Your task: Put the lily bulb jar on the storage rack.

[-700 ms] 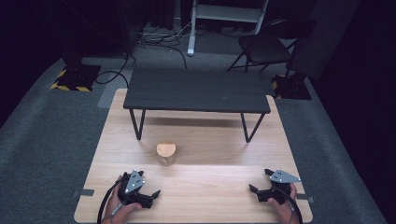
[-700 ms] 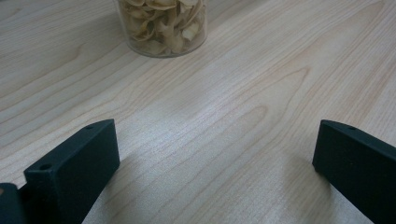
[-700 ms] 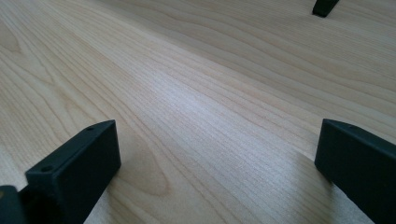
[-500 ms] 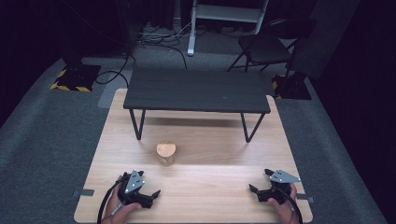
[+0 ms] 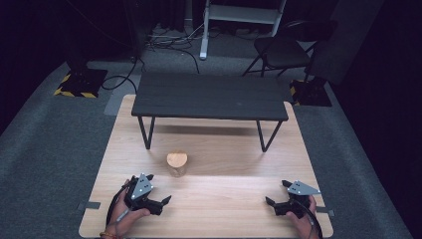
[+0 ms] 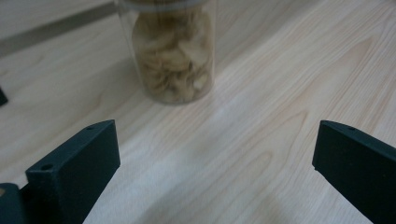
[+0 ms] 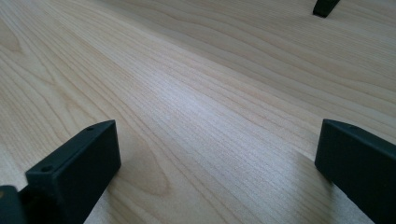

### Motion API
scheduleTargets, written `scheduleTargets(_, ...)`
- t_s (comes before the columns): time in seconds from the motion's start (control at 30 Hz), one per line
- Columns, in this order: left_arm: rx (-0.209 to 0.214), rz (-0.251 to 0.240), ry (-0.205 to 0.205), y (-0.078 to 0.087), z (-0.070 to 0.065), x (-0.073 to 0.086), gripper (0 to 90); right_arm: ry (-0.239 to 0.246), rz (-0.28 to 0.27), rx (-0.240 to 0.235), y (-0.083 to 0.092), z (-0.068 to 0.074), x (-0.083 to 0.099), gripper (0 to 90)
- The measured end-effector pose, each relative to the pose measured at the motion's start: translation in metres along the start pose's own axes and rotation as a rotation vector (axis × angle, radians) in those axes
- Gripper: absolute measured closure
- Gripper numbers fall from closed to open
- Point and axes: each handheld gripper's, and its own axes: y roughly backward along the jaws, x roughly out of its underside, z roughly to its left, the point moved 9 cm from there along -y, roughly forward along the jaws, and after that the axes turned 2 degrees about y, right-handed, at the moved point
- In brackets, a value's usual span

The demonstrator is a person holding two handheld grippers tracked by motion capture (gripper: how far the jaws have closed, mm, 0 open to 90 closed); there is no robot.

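Observation:
A clear jar (image 5: 176, 164) with a wooden lid, packed with pale dried slices, stands upright on the light wooden tabletop (image 5: 229, 149). My left gripper (image 5: 164, 202) rests low at the near left, held by a hand, its jaws wide open with nothing between them. In the left gripper view the jar (image 6: 173, 51) stands ahead, beyond the open gripper (image 6: 215, 154). My right gripper (image 5: 271, 203) sits at the near right, also held by a hand. The right gripper view has its jaws wide apart over bare wood, the gripper (image 7: 217, 154) open.
A small black bench-like shelf (image 5: 211, 96) on thin metal legs stands across the far half of the tabletop. One of its feet (image 7: 324, 7) appears in the right gripper view. Grey carpet, cables and a chair (image 5: 281, 50) lie beyond the table.

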Motion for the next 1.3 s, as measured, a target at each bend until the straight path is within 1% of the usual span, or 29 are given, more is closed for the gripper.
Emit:
scheduleTargets(0.07, -0.006, 0.004, -0.002, -0.003, 0.002, -0.007, 0.6, 0.001, 0.000, -0.001, 0.000, 0.000, 0.000, 0.0)
scheduleTargets(0.17, 0.003, 0.005, -0.009, -0.008, 0.005, -0.017, 0.5, 0.001, 0.000, -0.002, 0.000, 0.000, 0.000, 0.0)
scheduleTargets(0.2, 0.004, 0.008, -0.002, -0.011, 0.006, -0.020, 0.5, 0.001, 0.000, -0.002, 0.000, 0.000, 0.000, 0.0)
scheduleTargets(0.23, 0.005, 0.021, 0.004, -0.014, 0.008, -0.024, 0.5, 0.002, 0.000, -0.002, 0.000, 0.000, 0.000, 0.0)
scheduleTargets(0.3, -0.011, 0.033, 0.003, -0.020, 0.010, -0.030, 0.7, 0.001, 0.000, -0.002, 0.000, 0.000, 0.000, 0.0)
scheduleTargets(0.37, -0.001, 0.040, 0.005, -0.025, 0.013, -0.037, 0.8, 0.002, 0.000, -0.002, 0.000, 0.000, 0.000, 0.0)
scheduleTargets(0.4, -0.004, 0.034, 0.002, -0.027, 0.014, -0.039, 0.9, 0.002, 0.000, -0.002, 0.000, 0.000, 0.000, 0.0)
scheduleTargets(0.53, -0.004, 0.043, 0.008, -0.034, 0.019, -0.051, 0.7, 0.002, 0.000, -0.002, 0.000, 0.000, 0.000, 0.0)
scheduleTargets(0.6, -0.004, 0.056, 0.004, -0.038, 0.020, -0.056, 0.8, 0.002, 0.000, -0.002, 0.000, 0.000, 0.000, 0.0)
scheduleTargets(0.67, 0.008, 0.062, 0.004, -0.042, 0.023, -0.061, 0.9, 0.002, 0.000, -0.002, 0.000, 0.000, 0.000, 0.0)
scheduleTargets(0.7, 0.012, 0.068, 0.011, -0.044, 0.024, -0.064, 0.9, 0.002, 0.000, -0.002, 0.000, 0.000, 0.000, 0.0)
scheduleTargets(0.77, 0.014, 0.071, 0.009, -0.047, 0.026, -0.069, 1.1, 0.002, 0.000, -0.002, 0.000, 0.000, 0.000, 0.0)
scheduleTargets(0.83, 0.018, 0.064, 0.017, -0.051, 0.029, -0.072, 1.0, 0.003, 0.000, -0.003, 0.000, 0.000, 0.000, 0.0)
scheduleTargets(0.93, 0.014, 0.068, 0.016, -0.058, 0.032, -0.077, 1.6, 0.003, 0.000, -0.003, 0.000, 0.000, 0.000, 0.0)
scheduleTargets(0.97, 0.009, 0.073, 0.016, -0.062, 0.032, -0.078, 3.6, 0.003, 0.000, -0.003, 0.000, 0.000, 0.000, 0.0)
scheduleTargets(1.0, -0.007, 0.078, 0.004, -0.064, 0.031, -0.079, 5.7, 0.002, 0.000, -0.003, 0.000, 0.000, 0.000, 0.0)
scheduleTargets(1.03, -0.009, 0.074, 0.001, -0.066, 0.031, -0.079, 7.1, 0.002, 0.000, -0.003, 0.000, 0.000, 0.000, 0.0)
scheduleTargets(1.07, 0.003, 0.076, 0.005, -0.069, 0.032, -0.079, 8.0, 0.002, 0.000, -0.003, 0.000, 0.000, 0.000, 0.0)
scheduleTargets(1.1, 0.012, 0.081, -0.002, -0.071, 0.032, -0.079, 10.4, 0.002, 0.000, -0.003, 0.000, 0.000, 0.000, 0.0)
scheduleTargets(1.13, 0.007, 0.083, -0.019, -0.073, 0.032, -0.079, 12.0, 0.002, 0.000, -0.003, 0.000, 0.000, 0.000, 0.0)
scheduleTargets(1.2, 0.010, 0.077, -0.016, -0.075, 0.034, -0.078, 14.9, 0.002, 0.000, -0.003, 0.000, 0.000, 0.000, 0.0)
scheduleTargets(1.27, 0.011, 0.067, -0.027, -0.076, 0.034, -0.077, 17.1, 0.002, 0.000, -0.003, 0.000, 0.000, 0.000, 0.0)
scheduleTargets(1.3, 0.022, 0.061, -0.023, -0.076, 0.034, -0.077, 19.6, 0.002, 0.000, -0.003, 0.000, 0.000, 0.000, 0.0)
